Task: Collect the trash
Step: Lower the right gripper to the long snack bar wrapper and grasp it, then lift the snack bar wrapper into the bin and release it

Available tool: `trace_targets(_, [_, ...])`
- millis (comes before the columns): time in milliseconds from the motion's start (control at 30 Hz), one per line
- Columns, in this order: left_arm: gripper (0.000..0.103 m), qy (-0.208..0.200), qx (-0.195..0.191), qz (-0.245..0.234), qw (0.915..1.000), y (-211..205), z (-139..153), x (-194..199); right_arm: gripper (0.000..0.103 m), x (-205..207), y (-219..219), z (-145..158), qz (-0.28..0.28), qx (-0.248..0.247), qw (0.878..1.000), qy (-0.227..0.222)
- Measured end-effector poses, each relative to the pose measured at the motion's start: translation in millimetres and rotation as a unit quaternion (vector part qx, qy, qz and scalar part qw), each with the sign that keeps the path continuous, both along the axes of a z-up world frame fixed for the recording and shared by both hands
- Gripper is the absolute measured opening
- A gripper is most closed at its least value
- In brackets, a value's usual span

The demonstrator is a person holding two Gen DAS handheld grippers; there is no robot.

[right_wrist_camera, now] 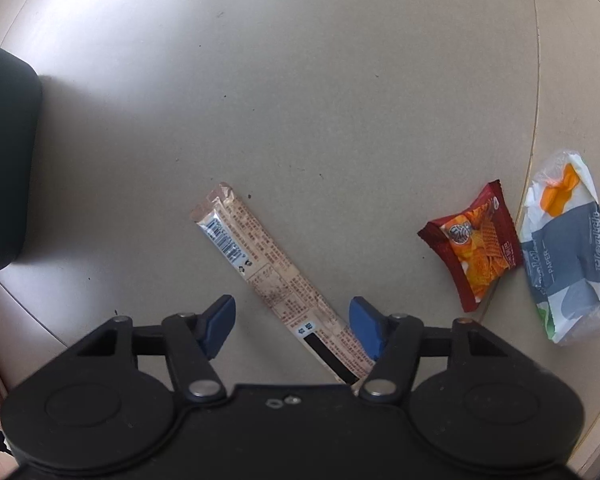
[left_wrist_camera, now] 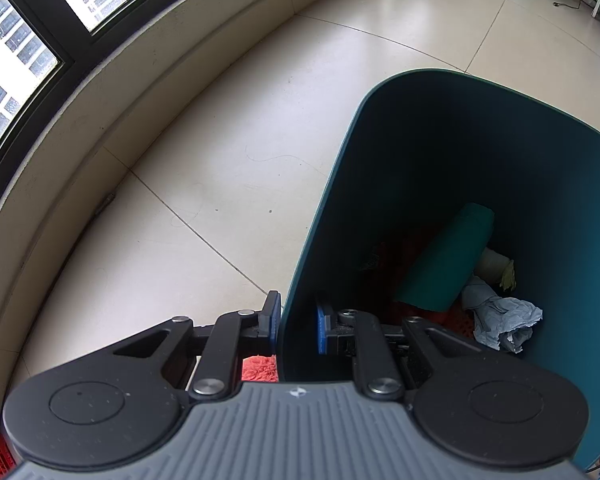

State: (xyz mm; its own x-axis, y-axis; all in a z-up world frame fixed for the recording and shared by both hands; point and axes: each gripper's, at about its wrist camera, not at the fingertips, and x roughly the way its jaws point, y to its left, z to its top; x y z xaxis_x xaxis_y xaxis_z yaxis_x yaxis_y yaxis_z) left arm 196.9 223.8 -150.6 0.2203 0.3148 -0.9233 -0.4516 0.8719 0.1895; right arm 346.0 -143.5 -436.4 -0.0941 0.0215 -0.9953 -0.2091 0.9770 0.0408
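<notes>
Fingers straddle one of three wrappers

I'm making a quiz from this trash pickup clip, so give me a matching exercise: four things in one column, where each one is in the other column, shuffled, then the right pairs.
Things:
1. long beige wrapper
2. red chip packet
3. tissue pack
4. crumpled blue paper

Places:
A. inside the teal bin
B. on the floor, farthest right in the right wrist view
C. on the floor, between the open fingers of the right gripper
D. on the floor, between the long wrapper and the tissue pack

Pairs: 1-C, 2-D, 3-B, 4-A
</notes>
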Motion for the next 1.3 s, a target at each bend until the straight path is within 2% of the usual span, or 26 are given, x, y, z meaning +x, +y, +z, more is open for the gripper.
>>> trace_targets(133, [0.017,0.000,-0.001,0.000,1.0000,1,-1,0,0.050,-10,6,0,0.008,-0.019,1.000,-0.008])
trace_targets(267, [0.017,-0.001,-0.003,0.002,1.0000,-1,-1,0,0.032,-25,18,0,0.027,-0.034,0.999,-0.016])
trace_targets(400, [0.017,-0.002,-0.005,0.002,1.0000,-3,0,1,0.029,-46,36,-3,0.049,-0.037,0.998,-0.019])
trace_targets(533, [0.017,-0.002,-0.005,0.001,1.0000,-2,0,1,0.025,-52,45,0,0.047,-0.026,0.998,-0.020])
trace_targets(700, [0.017,-0.003,-0.007,0.001,1.0000,-1,1,0,0.023,-48,46,17,0.030,0.015,0.999,-0.024])
trace_targets(767, [0.017,-0.003,-0.007,0.002,1.0000,-1,1,0,0.021,-45,48,32,0.027,0.042,0.998,-0.034])
trace_targets(900, [0.017,-0.005,-0.008,0.003,1.0000,-1,2,0,0.020,-41,41,55,0.010,0.070,0.996,-0.045])
trace_targets(967, [0.017,-0.006,-0.008,0.003,0.9999,-1,3,-1,0.020,-42,41,72,0.021,0.077,0.995,-0.053])
trace_targets(1133, [0.017,-0.005,-0.008,0.003,0.9999,-1,3,-1,0.020,-38,43,140,0.059,0.101,0.987,-0.107])
trace_targets(1200, [0.017,-0.005,-0.011,0.004,0.9999,0,4,-1,0.020,-23,47,170,0.066,0.112,0.984,-0.125])
trace_targets(1300, [0.017,-0.006,-0.012,0.005,0.9999,0,5,-1,0.020,-22,58,217,0.075,0.145,0.973,-0.165])
